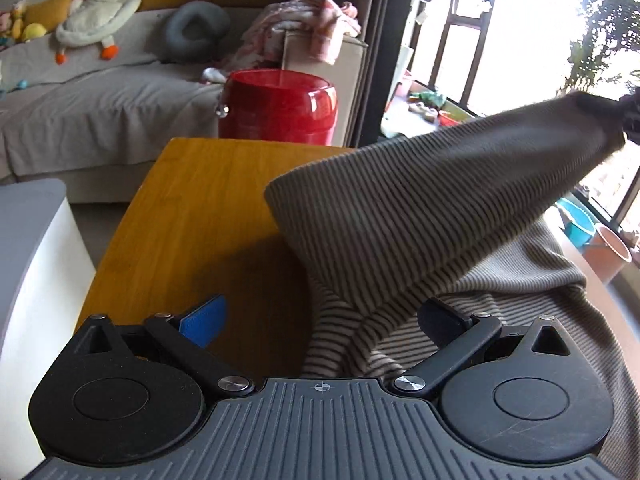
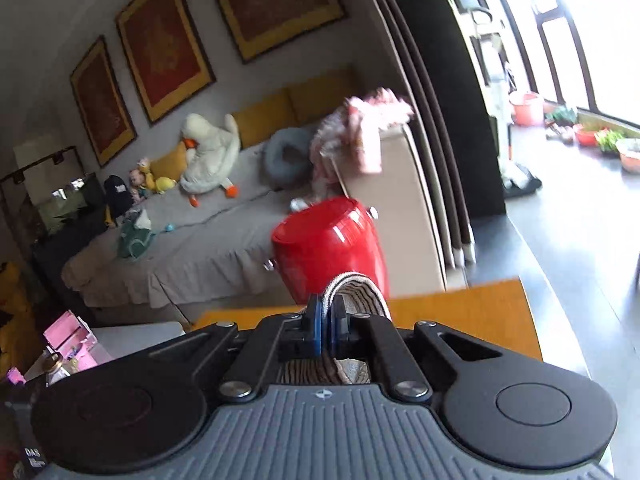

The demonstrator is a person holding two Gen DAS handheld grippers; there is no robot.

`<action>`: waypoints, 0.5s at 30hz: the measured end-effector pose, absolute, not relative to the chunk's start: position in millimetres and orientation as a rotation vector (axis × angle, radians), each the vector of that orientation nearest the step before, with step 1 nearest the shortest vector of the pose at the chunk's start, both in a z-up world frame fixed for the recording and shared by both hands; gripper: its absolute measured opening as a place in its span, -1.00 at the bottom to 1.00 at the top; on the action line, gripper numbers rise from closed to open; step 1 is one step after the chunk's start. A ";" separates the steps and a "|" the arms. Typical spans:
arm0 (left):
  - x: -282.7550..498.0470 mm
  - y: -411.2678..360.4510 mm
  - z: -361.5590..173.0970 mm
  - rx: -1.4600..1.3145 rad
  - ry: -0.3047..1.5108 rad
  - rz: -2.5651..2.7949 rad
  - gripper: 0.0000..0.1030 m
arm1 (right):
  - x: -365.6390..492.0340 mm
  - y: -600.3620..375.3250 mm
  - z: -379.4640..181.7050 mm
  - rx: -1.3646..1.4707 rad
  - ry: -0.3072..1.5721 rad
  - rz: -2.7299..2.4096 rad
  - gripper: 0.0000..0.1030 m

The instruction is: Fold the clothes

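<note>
1. Right wrist view: your right gripper [image 2: 327,322] pinches a fold of the grey-and-white striped knit garment [image 2: 356,292] above the yellow wooden table [image 2: 480,316].
2. Your left gripper [image 1: 320,320] gapes wide over that table [image 1: 192,216], the garment [image 1: 420,208] draped between its fingers, unpressed.

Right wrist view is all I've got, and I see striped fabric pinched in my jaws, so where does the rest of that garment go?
Observer: From the right gripper the striped garment stretches taut down to a heap on the wooden table.
Operator: Is the left gripper holding any of it?
Observer: No. The left gripper is open, with nothing pinched; the cloth lies by its right finger.
Operator: Any free table left?
Observer: Yes, bare wood lies left of the heap.
</note>
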State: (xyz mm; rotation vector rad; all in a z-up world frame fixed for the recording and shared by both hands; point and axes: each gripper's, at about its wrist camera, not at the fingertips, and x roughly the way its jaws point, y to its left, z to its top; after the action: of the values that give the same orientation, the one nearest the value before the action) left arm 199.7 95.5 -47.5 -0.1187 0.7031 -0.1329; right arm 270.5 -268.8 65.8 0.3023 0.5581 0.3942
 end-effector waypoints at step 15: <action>181.5 90.5 -1.0 -0.161 0.612 -0.319 1.00 | 241.9 -258.1 35.4 0.177 0.508 0.318 0.06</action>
State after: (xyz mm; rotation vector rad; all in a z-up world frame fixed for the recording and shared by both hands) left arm 181.5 90.5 -1.0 -0.1608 0.6125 -0.3192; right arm 241.9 -258.1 35.4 0.1768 0.5081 0.3175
